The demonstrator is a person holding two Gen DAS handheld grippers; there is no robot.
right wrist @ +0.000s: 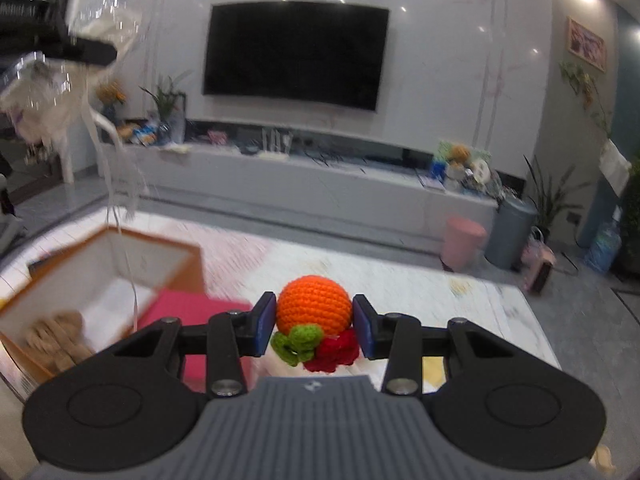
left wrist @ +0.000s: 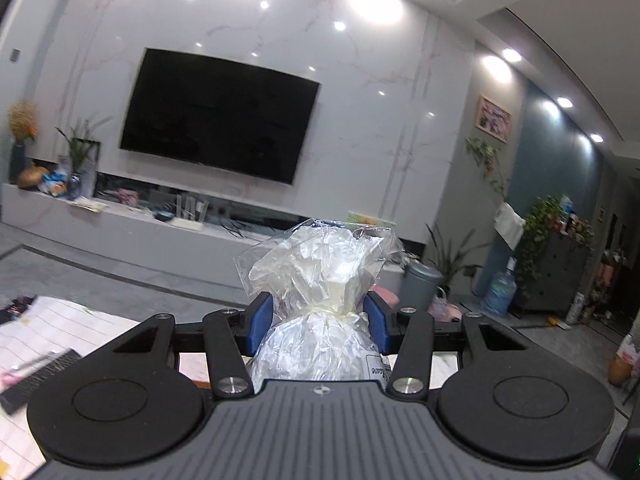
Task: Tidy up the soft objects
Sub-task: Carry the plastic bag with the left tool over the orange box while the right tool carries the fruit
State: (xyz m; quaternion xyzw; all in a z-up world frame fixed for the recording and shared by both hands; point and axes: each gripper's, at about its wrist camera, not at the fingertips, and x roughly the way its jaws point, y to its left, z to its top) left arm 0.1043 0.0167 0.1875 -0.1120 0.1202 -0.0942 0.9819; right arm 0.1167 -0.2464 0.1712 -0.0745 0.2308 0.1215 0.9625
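Note:
My left gripper is shut on the tied neck of a clear plastic bag with something pale inside, held up in the air. In the right wrist view that bag and the left gripper hang at the upper left, ribbons trailing down over an open box. My right gripper is shut on an orange crocheted ball with a green leaf and red flower, held above the table. The white box with orange rim holds a tan plush toy.
A pink flat object lies beside the box. A dark remote-like item lies on the table at left. Beyond are a TV, a long low cabinet, a pink bin, a grey bin and plants.

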